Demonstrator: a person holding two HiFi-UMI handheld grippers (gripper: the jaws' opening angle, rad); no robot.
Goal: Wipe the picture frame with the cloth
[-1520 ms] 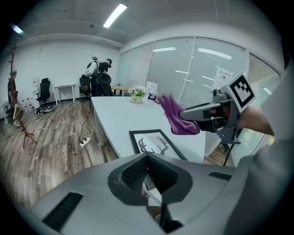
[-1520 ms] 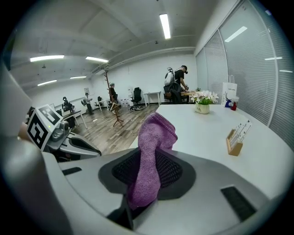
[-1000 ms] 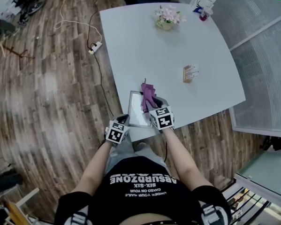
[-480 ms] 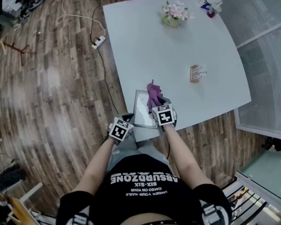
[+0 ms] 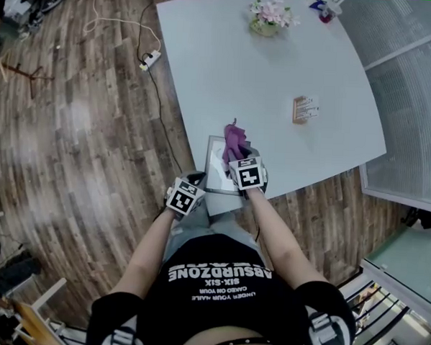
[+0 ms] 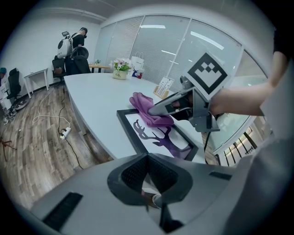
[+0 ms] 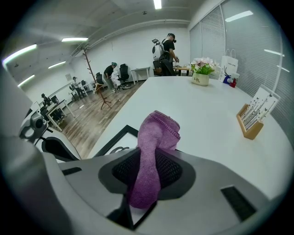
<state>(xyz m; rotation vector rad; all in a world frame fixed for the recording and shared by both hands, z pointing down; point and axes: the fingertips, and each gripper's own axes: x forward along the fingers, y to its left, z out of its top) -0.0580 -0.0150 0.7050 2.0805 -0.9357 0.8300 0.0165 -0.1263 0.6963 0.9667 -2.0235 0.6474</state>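
Note:
A black picture frame (image 5: 212, 177) with a white print of a purple deer (image 6: 161, 136) lies flat at the near edge of the pale table (image 5: 228, 75). My right gripper (image 5: 239, 162) is shut on a purple cloth (image 5: 234, 139), which it presses onto the frame's right part. In the right gripper view the cloth (image 7: 154, 147) hangs folded over between the shut jaws of the right gripper (image 7: 151, 153), with the frame's corner (image 7: 120, 135) just beyond. My left gripper (image 5: 191, 183) hovers off the table edge by the frame's near left corner. The left gripper (image 6: 147, 158) looks shut and holds nothing that I can make out.
A flower pot (image 5: 268, 18) stands at the table's far end and a wooden card holder (image 5: 304, 109) to the right. A power strip with cable (image 5: 151, 58) lies on the wood floor left of the table. People (image 7: 166, 50) stand far off across the room.
The right gripper has slid the cloth slightly leftward over the frame. The left gripper stays beside the frame's near corner.

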